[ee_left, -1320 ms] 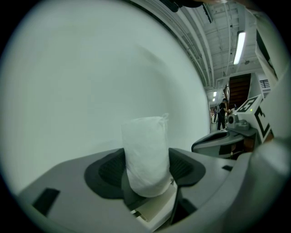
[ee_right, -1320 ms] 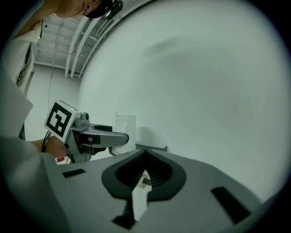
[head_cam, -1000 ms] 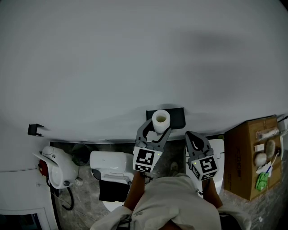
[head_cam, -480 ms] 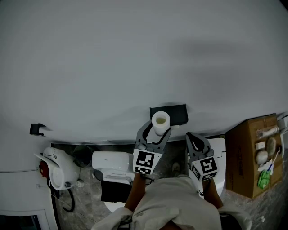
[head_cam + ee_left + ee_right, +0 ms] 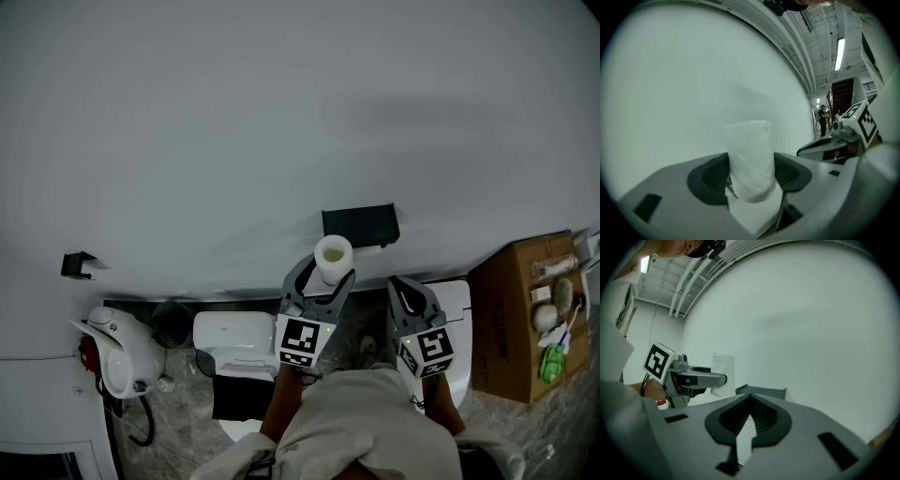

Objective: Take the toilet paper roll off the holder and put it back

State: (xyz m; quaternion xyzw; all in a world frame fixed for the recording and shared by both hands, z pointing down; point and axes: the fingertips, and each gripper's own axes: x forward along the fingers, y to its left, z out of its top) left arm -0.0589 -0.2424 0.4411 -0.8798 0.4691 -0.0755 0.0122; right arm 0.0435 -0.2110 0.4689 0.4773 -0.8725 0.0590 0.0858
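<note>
The left gripper (image 5: 327, 274) has its two fingers pressed on the roll (image 5: 334, 253), one on each side. The roll stands up on its end, and from the head view you can look down into its hole. In the left gripper view the white paper fills the gap between the dark pads (image 5: 714, 174), and its top sticks up above them.

The roll is not on the holder (image 5: 360, 223). The holder is a small black shelf fixed to the white wall (image 5: 281, 122). In the head view the roll sits just below the holder and a bit to its left, close to it but not touching.

The right gripper (image 5: 403, 286) is beside the left one, on the right. Its fingers are pushed together and nothing is between them. It points at the wall, and its own view shows the holder straight ahead, with the roll to the left of it.

Down on the floor are a white toilet (image 5: 230, 339) on the left and a brown box (image 5: 511, 323) on the right
</note>
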